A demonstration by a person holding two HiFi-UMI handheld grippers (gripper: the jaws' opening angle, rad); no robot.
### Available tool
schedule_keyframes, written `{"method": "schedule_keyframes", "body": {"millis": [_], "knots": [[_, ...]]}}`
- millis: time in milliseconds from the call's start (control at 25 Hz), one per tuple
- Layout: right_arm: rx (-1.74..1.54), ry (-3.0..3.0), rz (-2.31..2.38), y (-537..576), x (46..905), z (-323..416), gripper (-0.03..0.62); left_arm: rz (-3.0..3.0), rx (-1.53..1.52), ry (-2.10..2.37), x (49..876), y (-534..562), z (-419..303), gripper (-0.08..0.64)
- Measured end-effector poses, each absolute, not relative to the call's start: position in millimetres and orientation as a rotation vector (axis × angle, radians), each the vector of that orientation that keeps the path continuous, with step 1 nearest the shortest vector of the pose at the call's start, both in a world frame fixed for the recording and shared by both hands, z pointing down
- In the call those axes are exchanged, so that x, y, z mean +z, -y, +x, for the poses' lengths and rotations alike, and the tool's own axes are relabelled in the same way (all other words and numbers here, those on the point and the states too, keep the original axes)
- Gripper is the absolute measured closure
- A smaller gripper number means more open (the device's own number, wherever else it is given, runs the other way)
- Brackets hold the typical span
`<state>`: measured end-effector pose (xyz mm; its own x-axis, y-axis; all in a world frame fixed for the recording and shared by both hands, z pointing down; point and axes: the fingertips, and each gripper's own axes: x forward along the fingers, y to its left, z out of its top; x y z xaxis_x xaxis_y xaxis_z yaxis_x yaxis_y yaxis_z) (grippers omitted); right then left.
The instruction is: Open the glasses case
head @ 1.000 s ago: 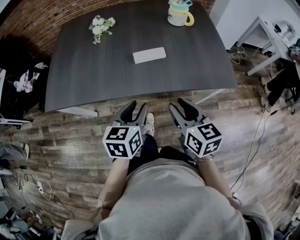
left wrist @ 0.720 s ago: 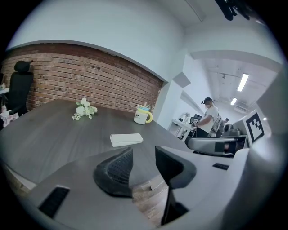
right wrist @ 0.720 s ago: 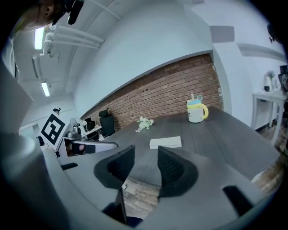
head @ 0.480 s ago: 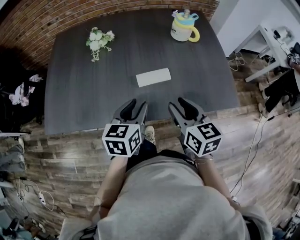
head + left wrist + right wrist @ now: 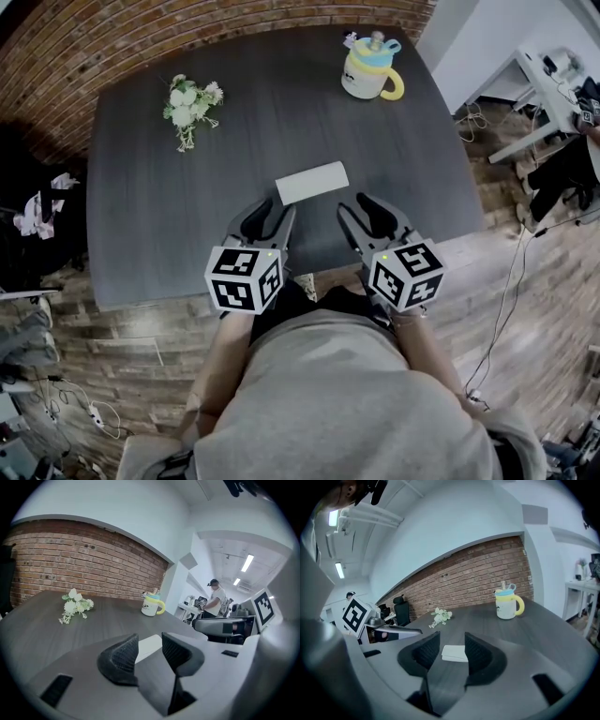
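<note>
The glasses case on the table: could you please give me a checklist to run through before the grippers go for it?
1. Glasses case lies flat and closed on the table: ok.
2. Left gripper has its jaws apart with nothing between them: ok.
3. Right gripper has just been opening its jaws and nothing is between them: ok.
4. Grippers at the case: not ok, both stop short of it and neither touches it.
5. Room around the case: ok, the mug and the flowers sit well apart from it.
6. Which edge carries the opening seam: cannot tell.
</note>
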<state>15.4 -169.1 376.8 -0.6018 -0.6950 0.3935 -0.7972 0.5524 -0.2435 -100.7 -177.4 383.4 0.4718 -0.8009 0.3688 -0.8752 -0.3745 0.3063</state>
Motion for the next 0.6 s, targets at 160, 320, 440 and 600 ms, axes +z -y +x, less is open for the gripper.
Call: {"method": "schedule_keyframes", "body": {"millis": [160,320,440,600], "knots": [[0.607,2.522,1.242,175.4,381.5,10.8,0.433,2.272,0.250,1.373,389.6,183.4,-103.8,0.410],[0.623,2.505,1.223,172.9,387.3,7.5,0.433,2.263,0.273,1.363,396.9,182.5,-107.2,0.410],[0.639,2.489,1.215,169.8,392.9,11.2,0.433,2.264,0.298,1.361,402.5,181.2,-105.6,0.410],[0.661,2.472,1.206,169.9,400.4,18.1,0.433,2.265,0.357,1.370,411.4,180.1,-101.4,0.410]]}}
